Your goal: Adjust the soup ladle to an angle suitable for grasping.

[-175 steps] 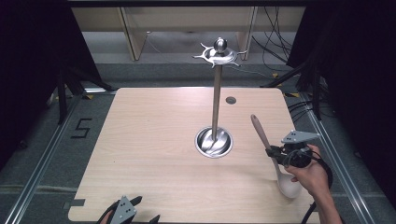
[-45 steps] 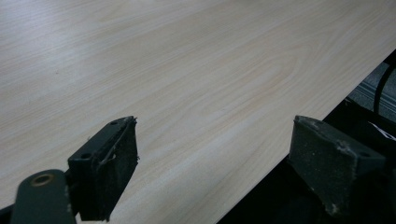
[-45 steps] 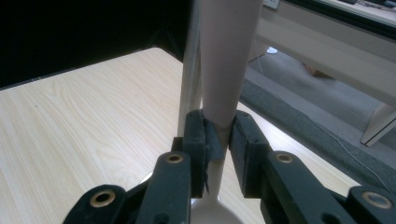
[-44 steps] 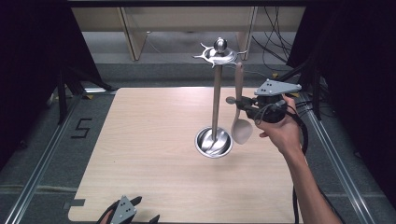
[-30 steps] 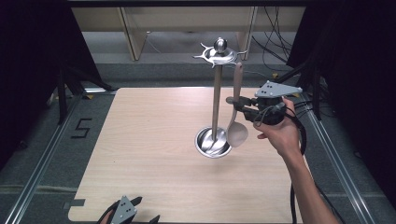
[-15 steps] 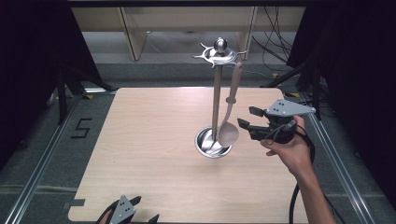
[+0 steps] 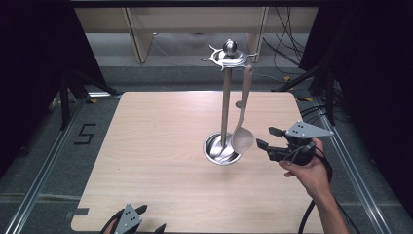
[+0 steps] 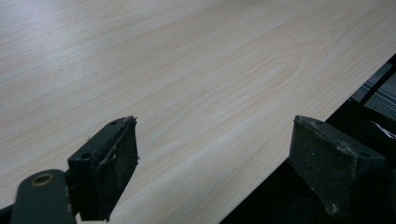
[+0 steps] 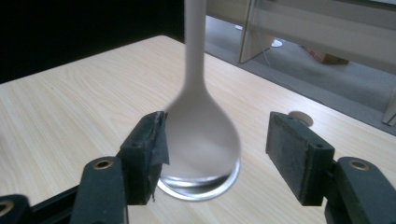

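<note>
A beige spoon (image 7: 242,139) hangs by its handle from a hook at the top of the metal stand (image 7: 225,97), its bowl just above the stand's round base (image 7: 219,148). My right gripper (image 7: 269,138) hovers right of the bowl, a small gap away. Its jaws have just been opening and stand open, touching nothing. In the right gripper view the blurred spoon (image 9: 201,140) hangs just ahead of the right gripper (image 9: 219,140), and the pads do not touch it. My left gripper (image 7: 148,218) rests at the table's near edge, open. In its own view the left gripper (image 8: 215,154) holds nothing.
The light wooden table (image 7: 160,146) has a small round hole (image 7: 238,104) behind the stand. Black frame rails run along both sides. A wooden shelf unit (image 7: 141,34) stands beyond the far edge, and cables lie on the floor at the right.
My right gripper let go of the spoon, opened, and dropped down and back to the right. The spoon now hangs on the stand's hook. The left gripper stayed put.
</note>
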A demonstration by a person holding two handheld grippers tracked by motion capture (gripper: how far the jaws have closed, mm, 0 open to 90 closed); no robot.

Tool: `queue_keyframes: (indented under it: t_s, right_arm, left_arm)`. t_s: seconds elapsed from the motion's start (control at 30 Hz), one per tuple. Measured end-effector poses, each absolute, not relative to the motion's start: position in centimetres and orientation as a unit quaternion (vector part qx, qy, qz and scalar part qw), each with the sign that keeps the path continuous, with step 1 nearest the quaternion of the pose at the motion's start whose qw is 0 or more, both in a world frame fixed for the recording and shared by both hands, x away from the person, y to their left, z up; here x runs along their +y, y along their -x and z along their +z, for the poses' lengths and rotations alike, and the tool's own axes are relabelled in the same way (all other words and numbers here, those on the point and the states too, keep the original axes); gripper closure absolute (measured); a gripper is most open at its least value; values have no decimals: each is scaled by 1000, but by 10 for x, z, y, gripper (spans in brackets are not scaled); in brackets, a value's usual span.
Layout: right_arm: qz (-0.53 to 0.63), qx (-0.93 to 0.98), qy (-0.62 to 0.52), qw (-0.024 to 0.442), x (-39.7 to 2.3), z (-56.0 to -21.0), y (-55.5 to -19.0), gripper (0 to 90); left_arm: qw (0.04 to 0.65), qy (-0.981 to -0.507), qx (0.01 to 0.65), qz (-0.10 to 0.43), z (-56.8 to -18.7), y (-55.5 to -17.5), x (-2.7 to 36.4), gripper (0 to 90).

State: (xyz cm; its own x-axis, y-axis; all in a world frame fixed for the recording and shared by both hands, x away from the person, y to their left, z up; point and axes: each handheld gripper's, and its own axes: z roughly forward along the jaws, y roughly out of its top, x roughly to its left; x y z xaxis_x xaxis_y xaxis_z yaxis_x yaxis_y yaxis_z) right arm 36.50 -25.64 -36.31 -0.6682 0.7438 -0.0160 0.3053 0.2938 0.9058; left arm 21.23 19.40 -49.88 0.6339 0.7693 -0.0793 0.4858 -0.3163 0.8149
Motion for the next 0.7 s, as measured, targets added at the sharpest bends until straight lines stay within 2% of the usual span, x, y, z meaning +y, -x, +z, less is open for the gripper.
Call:
queue_keyframes:
  t_s: [0.23, 0.27, 0.43, 0.7]
  right_arm:
    - [485, 776, -330, 231, -264, -379, -361, 361]
    - [481, 777, -343, 218, -264, -380, -358, 360]
    - [486, 771, -343, 226, -266, -389, -356, 352]
    - [469, 788, -336, 214, -271, -398, -353, 346]
  left_arm:
    - [428, -795, 396, 165, -498, -213, 194, 151]
    - [429, -795, 397, 164, -498, -213, 194, 151]
    - [429, -795, 396, 164, -497, -214, 193, 151]
    - [426, -797, 395, 166, -497, -214, 193, 151]
